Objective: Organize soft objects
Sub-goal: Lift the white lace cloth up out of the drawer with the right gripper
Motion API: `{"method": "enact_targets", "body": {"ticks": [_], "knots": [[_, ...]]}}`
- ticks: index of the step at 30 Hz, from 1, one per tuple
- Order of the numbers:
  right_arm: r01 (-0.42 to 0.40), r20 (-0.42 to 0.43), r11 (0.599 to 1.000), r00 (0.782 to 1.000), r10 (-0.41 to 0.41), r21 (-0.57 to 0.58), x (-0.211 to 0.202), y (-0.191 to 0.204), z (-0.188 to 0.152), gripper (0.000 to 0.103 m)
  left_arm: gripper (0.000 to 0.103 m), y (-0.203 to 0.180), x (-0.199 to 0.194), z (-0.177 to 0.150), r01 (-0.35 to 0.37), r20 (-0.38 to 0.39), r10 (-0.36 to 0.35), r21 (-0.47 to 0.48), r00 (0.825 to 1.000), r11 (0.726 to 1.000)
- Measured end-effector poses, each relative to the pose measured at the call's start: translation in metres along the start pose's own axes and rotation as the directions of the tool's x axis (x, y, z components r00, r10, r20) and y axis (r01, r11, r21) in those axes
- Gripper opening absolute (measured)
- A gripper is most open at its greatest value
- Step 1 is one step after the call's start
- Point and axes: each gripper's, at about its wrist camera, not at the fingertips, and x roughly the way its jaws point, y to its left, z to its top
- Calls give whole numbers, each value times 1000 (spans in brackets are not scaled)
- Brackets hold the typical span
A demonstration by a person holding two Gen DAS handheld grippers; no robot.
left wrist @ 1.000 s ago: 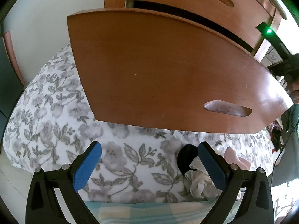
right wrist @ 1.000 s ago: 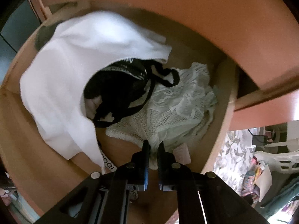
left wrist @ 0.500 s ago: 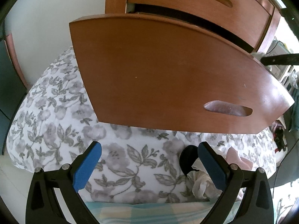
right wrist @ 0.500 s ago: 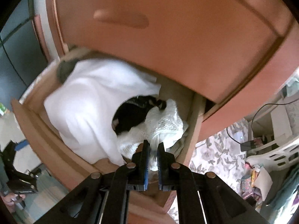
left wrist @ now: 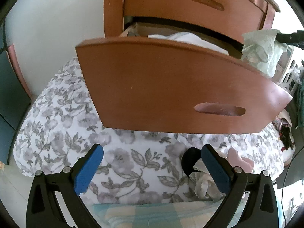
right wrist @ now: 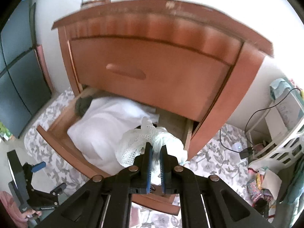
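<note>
The right gripper (right wrist: 155, 152) had its jaws clamped on a pale lace garment (right wrist: 146, 138), held bunched above the open drawer (right wrist: 57, 142). The left gripper (left wrist: 152, 163) hung with jaws wide over the floral bedding (left wrist: 57, 129). A white cloth (right wrist: 102, 129) filled the drawer.

The left claw (left wrist: 152, 163) is a black plastic frame with triangular cut-outs in its two arms, a silver screw head on each arm, and flat blue pads (left wrist: 89, 169) on the fingers. The right claw (right wrist: 155, 150) has the same black frame, round silver rivets at the pivots, and narrow blue pads (right wrist: 149, 167). Beside the left claw's handle, a pink sleeve (right wrist: 10, 207) shows.
</note>
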Motion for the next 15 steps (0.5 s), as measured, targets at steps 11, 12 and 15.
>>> {"method": "enact_targets", "body": {"ticks": [11, 12, 15], "knots": [[-3, 107, 1000, 994, -1, 31, -55, 3, -4, 8, 102, -8, -30, -2, 4, 46, -5, 20, 999, 1000], [-2, 117, 999, 993, -2, 34, -60, 3, -5, 8, 102, -8, -32, -2, 5, 50, -6, 21, 999, 1000], [2, 138, 999, 990, -7, 42, -75, 3, -7, 8, 102, -10, -42, -3, 8, 66, -9, 25, 998, 1000]]}}
